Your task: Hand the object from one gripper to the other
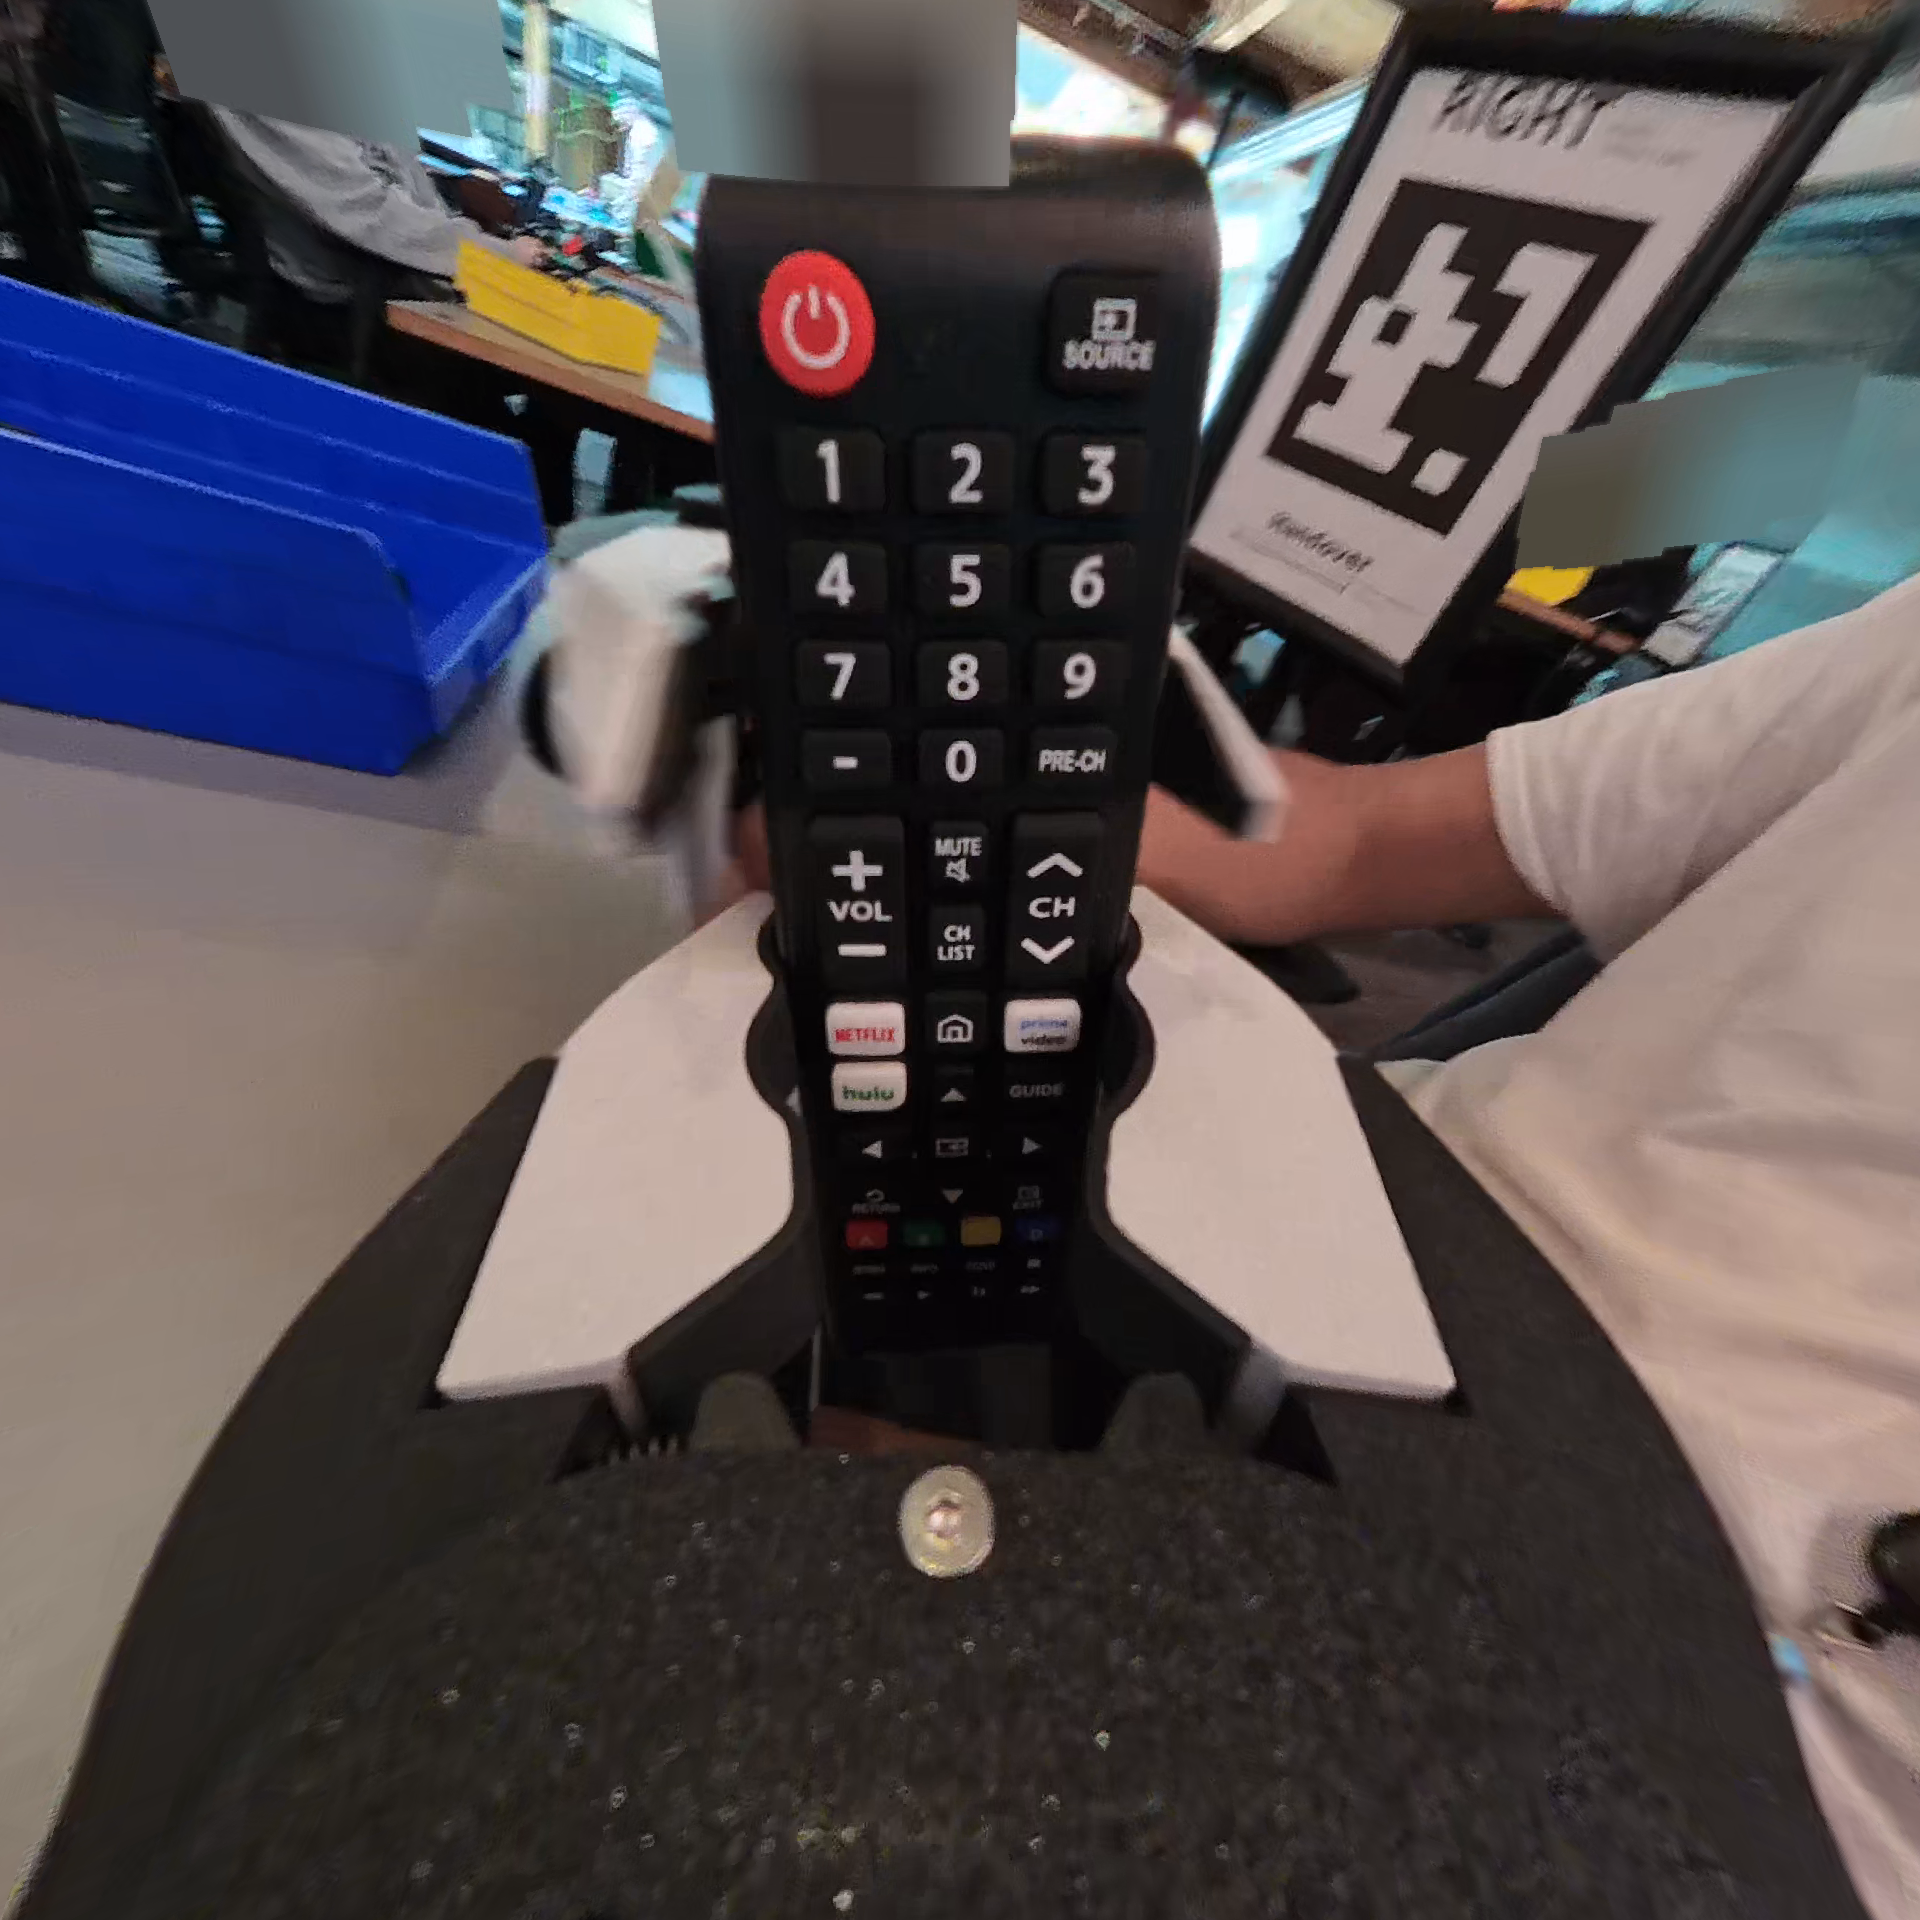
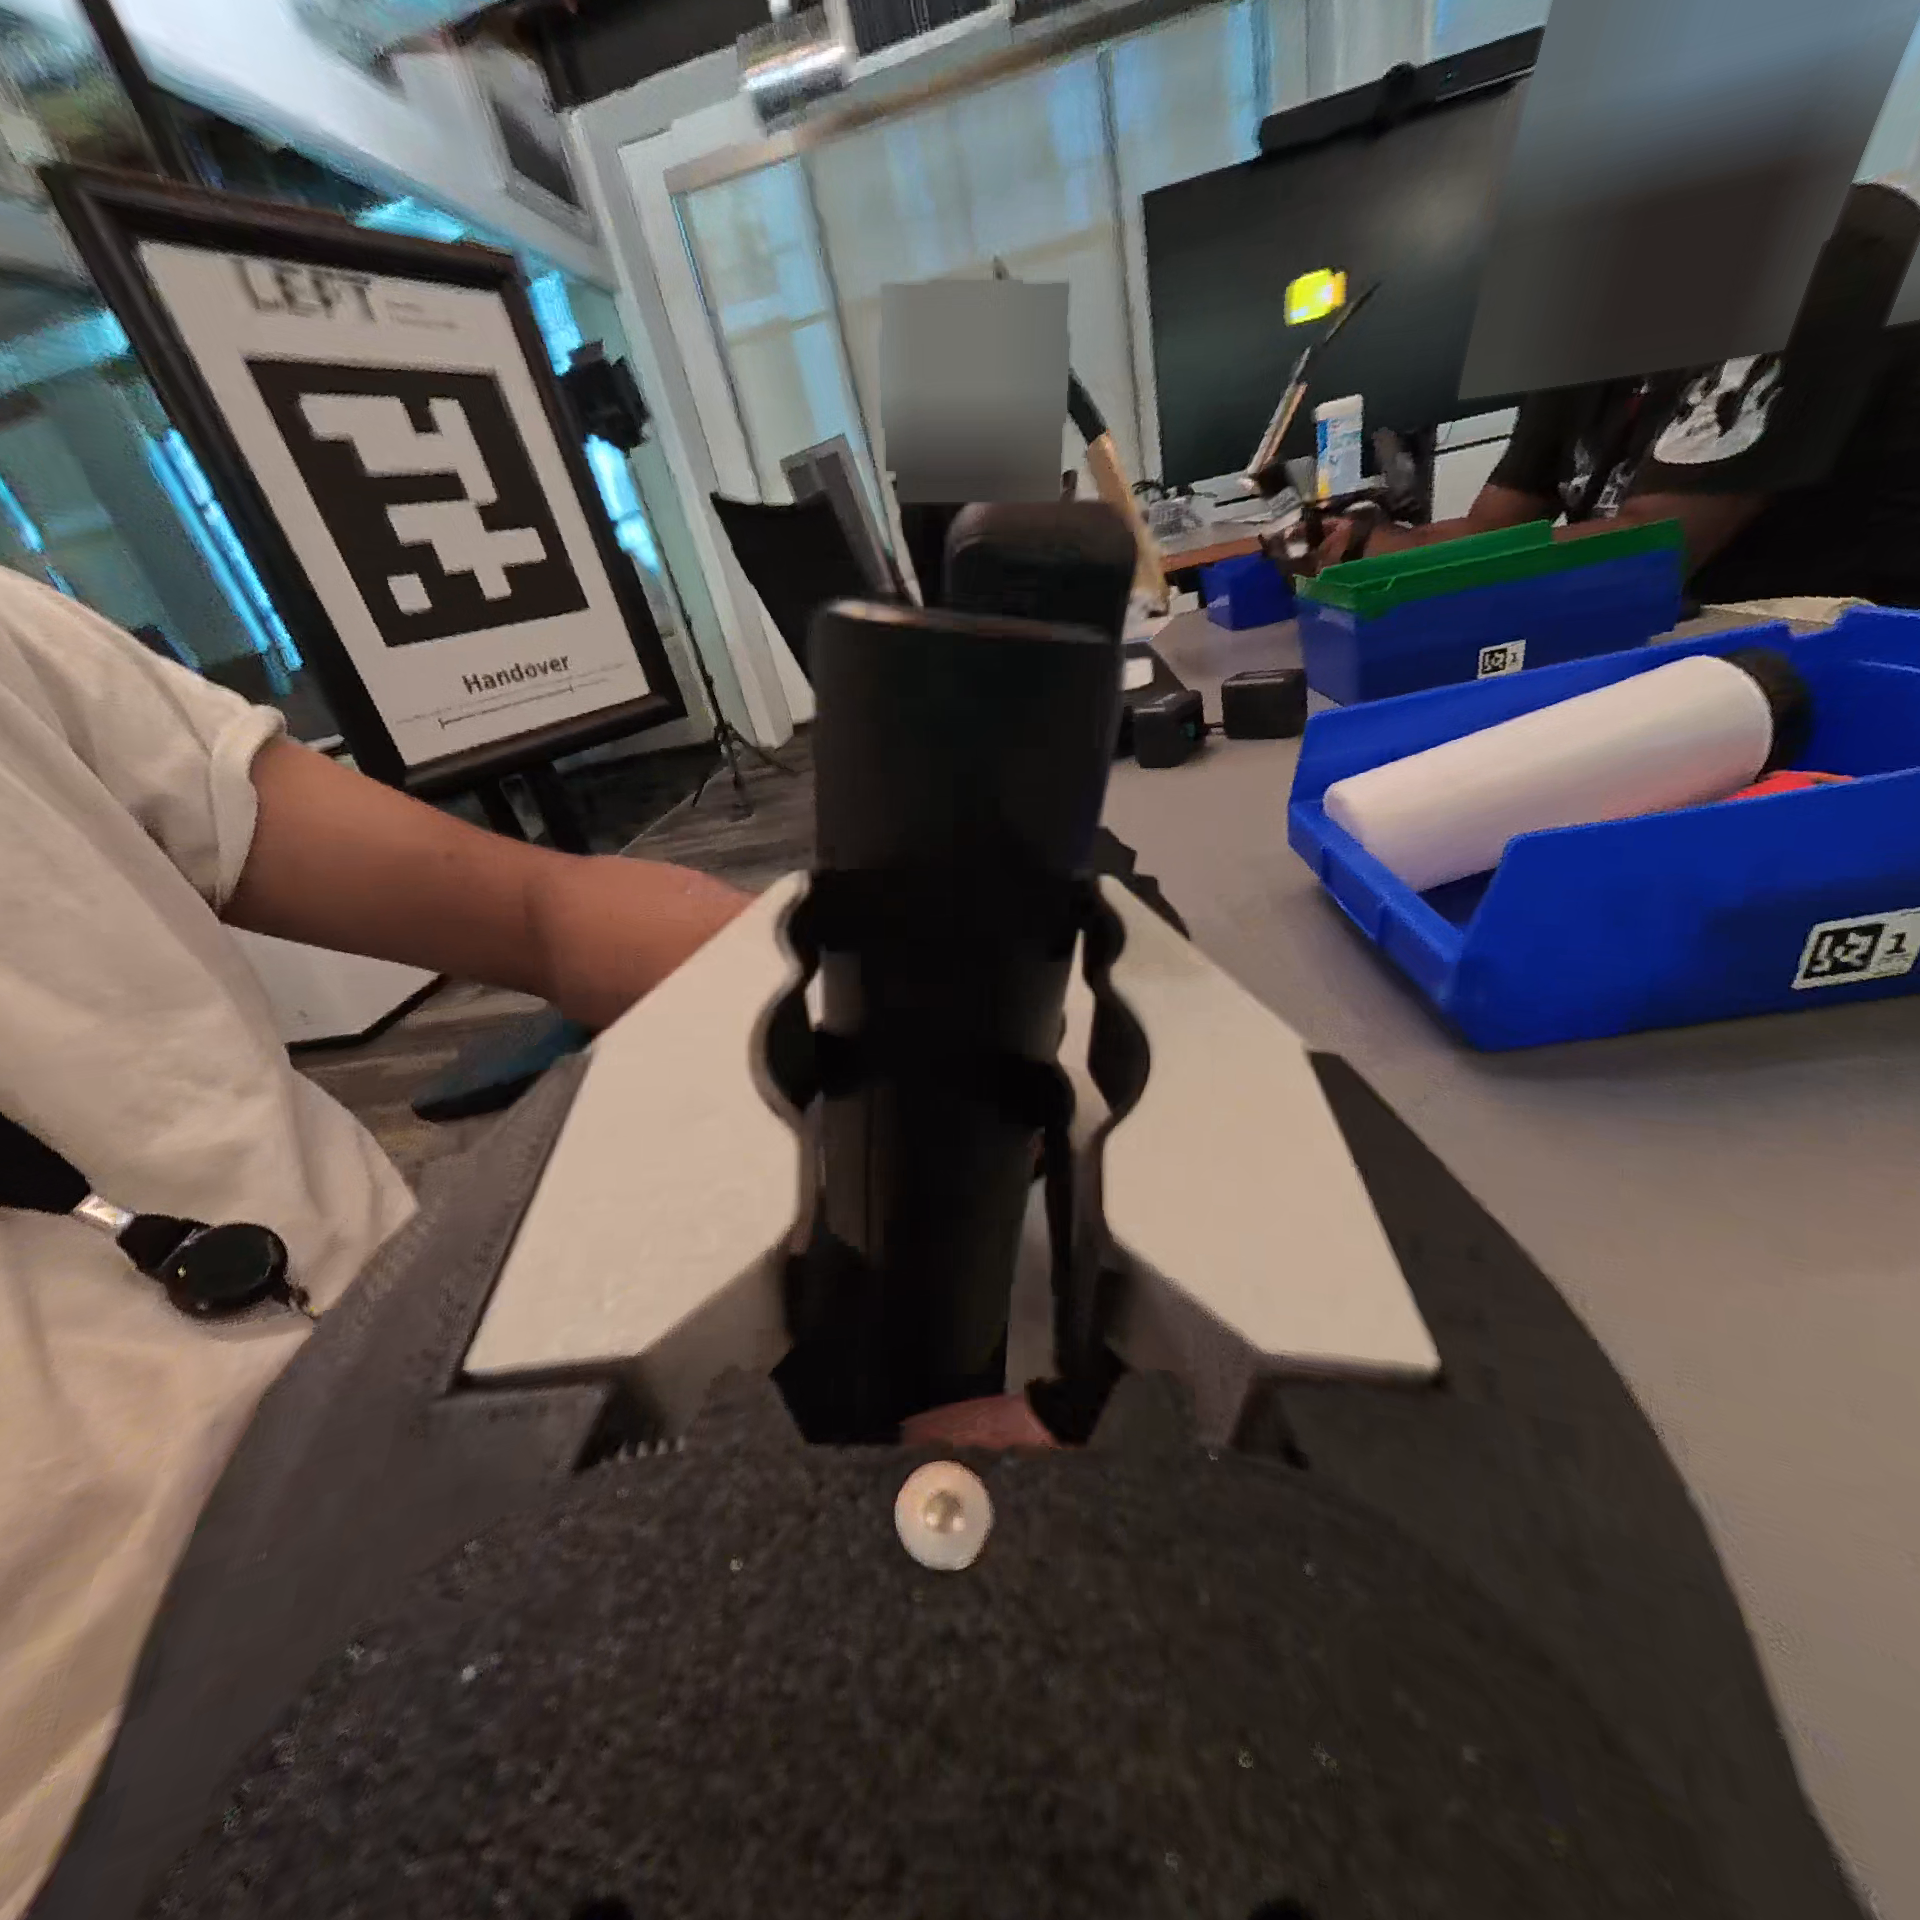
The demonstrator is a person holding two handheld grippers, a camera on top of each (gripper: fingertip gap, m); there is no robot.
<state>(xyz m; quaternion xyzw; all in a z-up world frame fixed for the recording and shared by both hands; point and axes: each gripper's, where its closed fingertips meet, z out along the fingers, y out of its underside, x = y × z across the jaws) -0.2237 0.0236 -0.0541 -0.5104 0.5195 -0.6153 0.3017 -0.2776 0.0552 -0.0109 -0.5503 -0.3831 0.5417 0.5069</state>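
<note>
A black remote control (image 1: 961, 582) lies button side up between the fingers of my left gripper (image 1: 951, 925), which is shut on its lower half. The right gripper's white fingers (image 1: 623, 675) show blurred on both sides of the remote's number rows, behind it. In the right wrist view I see the remote's plain black back (image 2: 956, 748) standing up between the fingers of my right gripper (image 2: 945, 904), which close on it from both sides. The remote is held above the grey table (image 2: 1558, 1247). The left gripper is hidden in the right wrist view.
A blue bin (image 2: 1662, 935) holding a white bottle (image 2: 1558, 769) stands right of the grippers. A second blue bin (image 2: 1486, 613) stands behind it. Another blue bin (image 1: 260, 582) is at the left. Framed marker boards (image 1: 1455, 343) (image 2: 416, 499) stand beside the table. The person's arms (image 1: 1351, 842) reach in. The left gripper's tips are roughly 6 cm from the right gripper's.
</note>
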